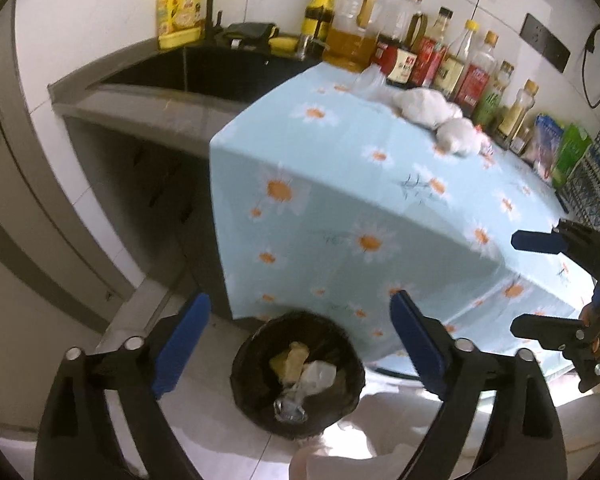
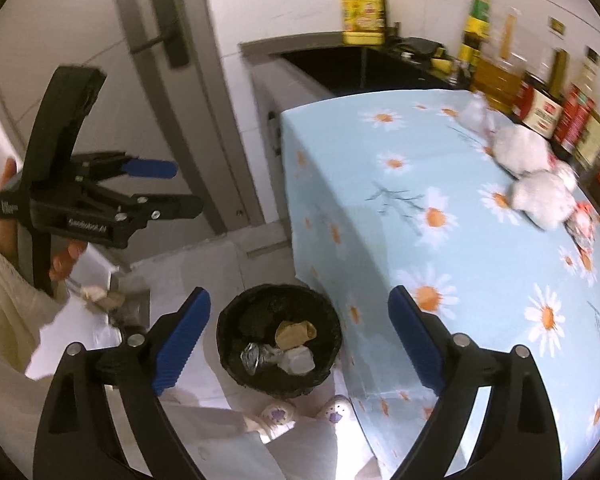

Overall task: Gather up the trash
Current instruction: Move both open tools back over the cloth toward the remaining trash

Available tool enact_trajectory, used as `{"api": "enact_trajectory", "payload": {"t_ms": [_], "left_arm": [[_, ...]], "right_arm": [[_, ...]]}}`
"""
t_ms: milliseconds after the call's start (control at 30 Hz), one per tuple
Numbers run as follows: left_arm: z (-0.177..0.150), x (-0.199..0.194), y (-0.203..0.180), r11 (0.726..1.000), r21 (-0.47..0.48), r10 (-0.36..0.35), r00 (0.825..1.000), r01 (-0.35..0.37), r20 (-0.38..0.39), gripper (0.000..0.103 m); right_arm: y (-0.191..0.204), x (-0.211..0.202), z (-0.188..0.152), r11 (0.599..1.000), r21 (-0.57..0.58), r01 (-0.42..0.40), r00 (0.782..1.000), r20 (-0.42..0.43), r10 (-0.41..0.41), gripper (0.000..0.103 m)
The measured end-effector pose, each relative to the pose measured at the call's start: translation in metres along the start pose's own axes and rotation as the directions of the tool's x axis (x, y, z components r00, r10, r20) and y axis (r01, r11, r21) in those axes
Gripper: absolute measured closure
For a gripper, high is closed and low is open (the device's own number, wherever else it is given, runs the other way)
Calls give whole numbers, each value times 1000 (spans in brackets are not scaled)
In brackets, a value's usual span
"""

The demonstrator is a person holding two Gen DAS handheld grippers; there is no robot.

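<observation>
A black trash bin (image 1: 260, 392) stands on the floor by the table's corner, holding a brown wrapper (image 1: 290, 362), white plastic and foil; it also shows in the right wrist view (image 2: 228, 332). Crumpled white tissues (image 1: 424, 106) (image 2: 520, 148) and a second wad (image 1: 458, 136) (image 2: 542, 198) lie on the daisy tablecloth (image 1: 360, 184) (image 2: 460, 240). My left gripper (image 1: 300, 328) is open and empty above the bin. My right gripper (image 2: 300, 324) is open and empty above the bin; it shows at the left view's right edge (image 1: 540, 284).
Bottles of oil and sauce (image 1: 420, 52) line the wall behind the table. A black sink (image 1: 204, 72) with a yellow detergent jug (image 1: 178, 8) is at the left. A door with a black handle (image 2: 168, 28) stands beyond the bin. My slippers (image 2: 280, 416) are by the bin.
</observation>
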State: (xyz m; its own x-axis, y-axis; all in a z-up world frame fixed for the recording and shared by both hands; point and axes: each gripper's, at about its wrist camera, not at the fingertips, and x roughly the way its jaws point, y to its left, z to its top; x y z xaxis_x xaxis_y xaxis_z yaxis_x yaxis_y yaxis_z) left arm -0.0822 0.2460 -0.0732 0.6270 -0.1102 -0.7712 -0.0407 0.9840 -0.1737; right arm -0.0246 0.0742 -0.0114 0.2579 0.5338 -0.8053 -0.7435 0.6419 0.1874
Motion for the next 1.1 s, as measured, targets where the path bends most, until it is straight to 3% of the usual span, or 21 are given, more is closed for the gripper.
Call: {"api": "enact_trajectory", "payload": {"t_ms": [267, 333, 533, 667, 833, 1100], "left_arm": [[33, 26, -29, 998, 53, -44, 999, 43, 6, 12], [41, 35, -37, 997, 63, -38, 999, 38, -5, 12], [69, 58, -70, 988, 143, -53, 998, 58, -35, 12], [89, 73, -93, 976, 161, -135, 989, 144, -67, 12], [108, 92, -120, 970, 187, -142, 987, 155, -78, 12], [130, 119, -154, 964, 192, -165, 981, 182, -103, 12]], "right_arm": [[-47, -19, 4, 992, 123, 39, 997, 66, -47, 12], [-61, -23, 5, 988, 140, 60, 995, 67, -70, 6], [-107, -36, 6, 978, 192, 77, 994, 60, -90, 6], [-137, -42, 8, 971, 219, 98, 992, 51, -112, 6], [-175, -48, 9, 958, 260, 117, 991, 37, -131, 6], [-220, -51, 17, 955, 228, 192, 978, 32, -205, 6]]}}
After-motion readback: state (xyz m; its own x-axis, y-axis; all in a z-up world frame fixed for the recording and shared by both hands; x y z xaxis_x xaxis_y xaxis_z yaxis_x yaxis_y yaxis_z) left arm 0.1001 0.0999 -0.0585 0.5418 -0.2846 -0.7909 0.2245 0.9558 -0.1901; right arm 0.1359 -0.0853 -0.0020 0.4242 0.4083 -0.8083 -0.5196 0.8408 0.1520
